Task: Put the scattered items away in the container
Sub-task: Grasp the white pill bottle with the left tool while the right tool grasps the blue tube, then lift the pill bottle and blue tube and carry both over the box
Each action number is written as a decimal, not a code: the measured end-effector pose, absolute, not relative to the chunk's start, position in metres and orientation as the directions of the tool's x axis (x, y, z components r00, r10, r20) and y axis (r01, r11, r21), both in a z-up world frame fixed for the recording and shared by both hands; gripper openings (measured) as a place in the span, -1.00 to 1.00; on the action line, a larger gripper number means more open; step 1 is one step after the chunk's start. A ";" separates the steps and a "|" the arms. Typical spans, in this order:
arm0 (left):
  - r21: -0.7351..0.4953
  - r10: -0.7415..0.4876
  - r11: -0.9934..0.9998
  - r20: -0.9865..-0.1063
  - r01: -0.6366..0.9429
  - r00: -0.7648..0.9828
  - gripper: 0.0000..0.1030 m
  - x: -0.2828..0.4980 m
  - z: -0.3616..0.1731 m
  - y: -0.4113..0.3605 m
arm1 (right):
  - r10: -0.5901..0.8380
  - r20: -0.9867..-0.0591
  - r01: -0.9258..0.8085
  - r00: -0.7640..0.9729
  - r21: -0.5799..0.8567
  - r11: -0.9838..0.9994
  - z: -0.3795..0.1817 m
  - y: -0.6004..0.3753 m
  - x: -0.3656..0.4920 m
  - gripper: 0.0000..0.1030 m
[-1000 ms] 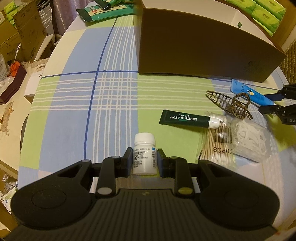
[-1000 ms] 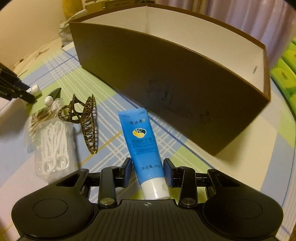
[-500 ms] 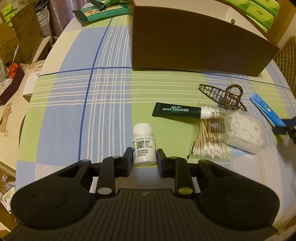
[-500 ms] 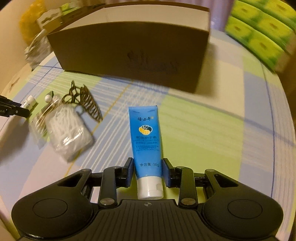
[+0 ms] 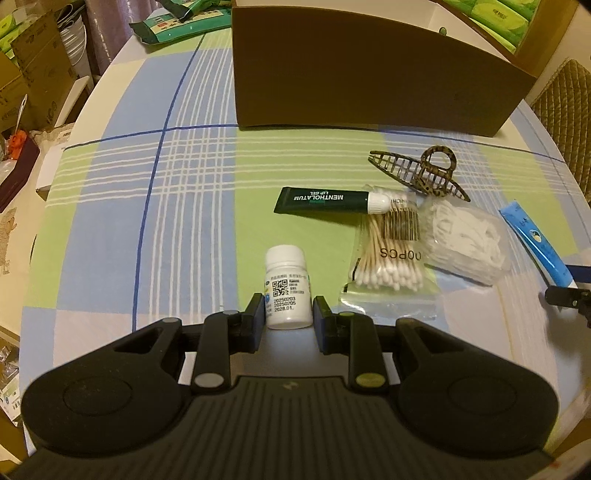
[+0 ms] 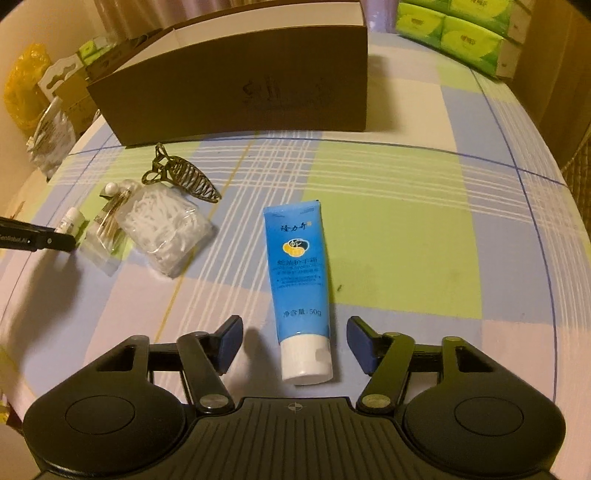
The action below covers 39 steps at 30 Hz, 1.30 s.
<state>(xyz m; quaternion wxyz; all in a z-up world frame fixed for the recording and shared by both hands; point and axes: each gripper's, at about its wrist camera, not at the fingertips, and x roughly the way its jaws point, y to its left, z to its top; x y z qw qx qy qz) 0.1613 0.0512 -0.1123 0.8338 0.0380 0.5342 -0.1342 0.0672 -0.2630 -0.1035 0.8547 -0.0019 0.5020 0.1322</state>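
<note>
Right gripper point(image 6: 293, 343) jaws opening — blue tube point(image 6: 298, 280), clamped a moment ago, now lying loose on the desk point(image 6: 399, 221), not in box point(image 6: 236, 85). Left gripper point(image 5: 289, 319) clamping white bottle point(image 5: 287, 288) — both still unpacked.

A checked tablecloth point(image 6: 388, 206) covers the table, with green tissue packs point(image 6: 458, 33) stacked beyond its far edge.

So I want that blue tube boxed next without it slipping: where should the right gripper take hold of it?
Grip the blue tube low on its body, just above the white cap, coming from the cap end. It lies flat, lengthwise between the opening fingers of the right gripper, which do not touch it, and probably keeps its shape best there.
</note>
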 end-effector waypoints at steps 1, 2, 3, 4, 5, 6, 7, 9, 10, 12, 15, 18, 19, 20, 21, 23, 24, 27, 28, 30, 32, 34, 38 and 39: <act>-0.082 -0.184 0.961 -0.901 0.263 0.394 -0.55 0.161 -0.112 0.051 | 0.220 -0.857 -0.231 0.465 0.122 0.965 -0.105 -0.262 0.069 0.16; -0.083 -0.184 0.962 -0.900 0.260 0.395 -0.55 0.160 -0.112 0.052 | 0.216 -0.855 -0.232 0.471 0.116 0.966 -0.105 -0.262 0.071 0.16; -0.082 -0.184 0.962 -0.900 0.259 0.396 -0.55 0.159 -0.112 0.052 | 0.212 -0.852 -0.230 0.478 0.112 0.967 -0.106 -0.262 0.072 0.16; -0.081 -0.182 0.963 -0.899 0.259 0.397 -0.55 0.159 -0.112 0.051 | 0.207 -0.851 -0.229 0.482 0.106 0.968 -0.106 -0.261 0.075 0.15; -0.078 -0.180 0.963 -0.899 0.259 0.399 -0.55 0.158 -0.112 0.051 | 0.203 -0.851 -0.230 0.485 0.100 0.968 -0.107 -0.261 0.077 0.15; -0.077 -0.180 0.963 -0.899 0.259 0.400 -0.55 0.158 -0.112 0.051 | 0.195 -0.851 -0.229 0.489 0.090 0.969 -0.108 -0.259 0.079 0.07; -0.076 -0.179 0.963 -0.898 0.260 0.401 -0.55 0.158 -0.112 0.050 | 0.182 -0.850 -0.231 0.495 0.073 0.970 -0.108 -0.257 0.080 -0.06; -0.078 -0.182 0.962 -0.897 0.262 0.402 -0.55 0.159 -0.112 0.051 | 0.172 -0.849 -0.237 0.500 0.057 0.970 -0.108 -0.255 0.081 -0.17; -0.078 -0.183 0.961 -0.897 0.263 0.402 -0.55 0.159 -0.112 0.051 | 0.170 -0.848 -0.236 0.503 0.054 0.970 -0.109 -0.255 0.081 -0.19; -0.076 -0.184 0.960 -0.896 0.271 0.404 -0.55 0.160 -0.112 0.050 | 0.166 -0.845 -0.239 0.508 0.047 0.970 -0.109 -0.254 0.080 -0.23; -0.069 -0.183 0.958 -0.895 0.279 0.408 -0.55 0.160 -0.113 0.048 | 0.162 -0.843 -0.240 0.512 0.041 0.970 -0.110 -0.254 0.079 -0.28; -0.053 -0.176 0.954 -0.895 0.294 0.409 -0.55 0.160 -0.113 0.045 | 0.161 -0.841 -0.243 0.516 0.037 0.969 -0.110 -0.252 0.079 -0.37; -0.047 -0.172 0.953 -0.897 0.298 0.408 -0.55 0.160 -0.113 0.044 | 0.161 -0.841 -0.240 0.517 0.039 0.970 -0.110 -0.252 0.078 -0.37; -0.042 -0.168 0.953 -0.898 0.300 0.407 -0.55 0.161 -0.113 0.044 | 0.163 -0.840 -0.237 0.517 0.043 0.971 -0.110 -0.253 0.079 -0.37; -0.038 -0.165 0.952 -0.899 0.302 0.406 -0.55 0.161 -0.113 0.043 | 0.166 -0.840 -0.232 0.517 0.049 0.971 -0.110 -0.254 0.079 -0.37; -0.036 -0.163 0.952 -0.900 0.303 0.405 -0.56 0.161 -0.113 0.043 | 0.170 -0.839 -0.230 0.517 0.055 0.972 -0.109 -0.254 0.078 -0.38; -0.036 -0.162 0.952 -0.900 0.303 0.404 -0.56 0.161 -0.113 0.043 | 0.173 -0.838 -0.229 0.517 0.059 0.972 -0.109 -0.255 0.078 -0.38; -0.037 -0.162 0.953 -0.902 0.301 0.400 -0.56 0.160 -0.113 0.043 | 0.195 -0.836 -0.228 0.513 0.087 0.970 -0.108 -0.258 0.076 -0.38; -0.039 -0.163 0.953 -0.902 0.300 0.399 -0.56 0.160 -0.113 0.043 | 0.204 -0.836 -0.226 0.509 0.099 0.969 -0.108 -0.259 0.076 -0.39; -0.045 -0.167 0.953 -0.903 0.298 0.396 -0.56 0.159 -0.112 0.043 | 0.221 -0.836 -0.216 0.502 0.126 0.968 -0.107 -0.262 0.075 -0.40; -0.056 -0.173 0.955 -0.903 0.292 0.392 -0.56 0.157 -0.112 0.044 | 0.239 -0.836 -0.205 0.494 0.155 0.966 -0.106 -0.265 0.074 -0.40; -0.066 -0.178 0.956 -0.904 0.286 0.388 -0.56 0.155 -0.111 0.045 | 0.262 -0.835 -0.185 0.485 0.195 0.963 -0.105 -0.268 0.074 -0.41; -0.081 -0.185 0.959 -0.905 0.272 0.384 -0.56 0.151 -0.109 0.048 | 0.299 -0.828 -0.149 0.474 0.259 0.954 -0.104 -0.274 0.073 -0.41; -0.083 -0.187 0.959 -0.904 0.270 0.385 -0.56 0.150 -0.109 0.049 | 0.306 -0.826 -0.143 0.473 0.271 0.952 -0.104 -0.275 0.074 -0.41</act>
